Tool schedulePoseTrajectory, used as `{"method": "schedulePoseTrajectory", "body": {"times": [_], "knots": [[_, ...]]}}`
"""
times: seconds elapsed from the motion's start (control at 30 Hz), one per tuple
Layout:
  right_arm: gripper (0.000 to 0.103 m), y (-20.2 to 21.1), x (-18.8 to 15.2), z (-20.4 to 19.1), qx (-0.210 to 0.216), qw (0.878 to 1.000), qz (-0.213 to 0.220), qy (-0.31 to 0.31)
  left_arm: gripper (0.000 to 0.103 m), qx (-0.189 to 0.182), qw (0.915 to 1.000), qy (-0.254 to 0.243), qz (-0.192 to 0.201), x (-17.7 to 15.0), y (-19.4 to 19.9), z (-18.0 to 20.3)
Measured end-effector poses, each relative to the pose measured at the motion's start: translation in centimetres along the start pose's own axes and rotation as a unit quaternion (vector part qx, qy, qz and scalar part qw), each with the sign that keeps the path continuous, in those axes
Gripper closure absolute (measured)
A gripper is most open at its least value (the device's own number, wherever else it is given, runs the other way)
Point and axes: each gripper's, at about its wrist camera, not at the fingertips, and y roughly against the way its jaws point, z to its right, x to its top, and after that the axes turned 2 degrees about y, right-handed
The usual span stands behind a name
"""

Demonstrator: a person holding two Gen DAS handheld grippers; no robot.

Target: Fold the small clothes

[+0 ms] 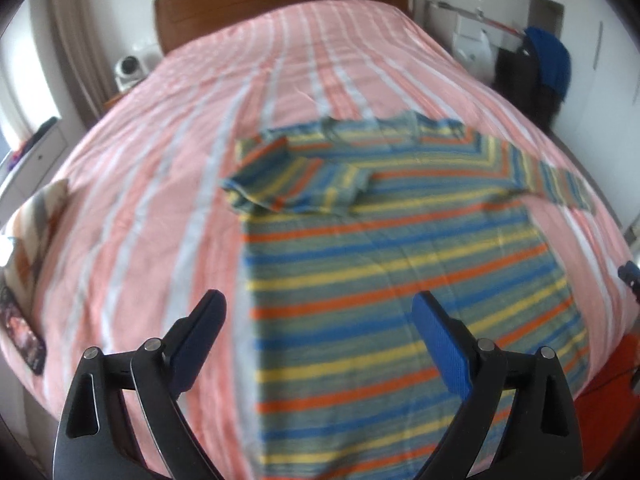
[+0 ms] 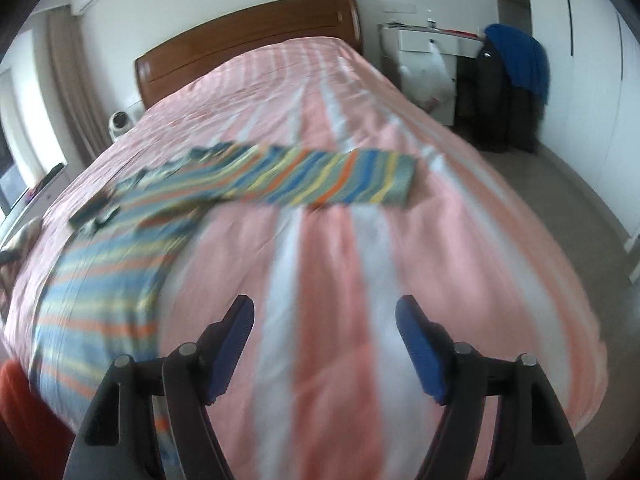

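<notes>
A striped shirt (image 1: 392, 264) in blue, yellow, orange and grey-green lies flat on the bed. Its left sleeve (image 1: 296, 184) is folded in over the chest, while its right sleeve (image 1: 560, 184) stretches out to the side. My left gripper (image 1: 320, 300) hovers open above the shirt's lower left part, with nothing between its blue pads. In the right wrist view the outstretched sleeve (image 2: 332, 180) lies ahead and the shirt's body (image 2: 100, 288) is at the left. My right gripper (image 2: 324, 304) stands open over bare bedcover, empty.
The bed has a pink and white striped cover (image 1: 160, 152) and a wooden headboard (image 1: 280, 4). A patterned cushion (image 1: 28, 232) lies at the bed's left edge. A chair with dark and blue clothes (image 2: 512, 80) stands on the floor to the right.
</notes>
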Motion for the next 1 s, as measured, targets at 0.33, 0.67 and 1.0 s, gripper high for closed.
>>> {"method": "schedulePoseTrajectory", "body": {"times": [0.33,0.67,1.0], "knots": [[0.03,-1.3,-2.3,-4.5,0.027,0.999,-0.001,0.029,0.008,0.025,0.9978,-0.062,0.002,0.9,-0.1,0.5],[0.03,-2.1,-4.0,-6.2,0.031,0.998,-0.016,0.058,0.008,-0.001,0.9975,-0.07,-0.009,9.4,-8.7,-1.2],[0.03,-2.5,-4.2,-6.1,0.038,0.997,-0.019,0.058,0.097,-0.006,0.9945,-0.071,-0.077,8.8,-17.1,0.8]]}}
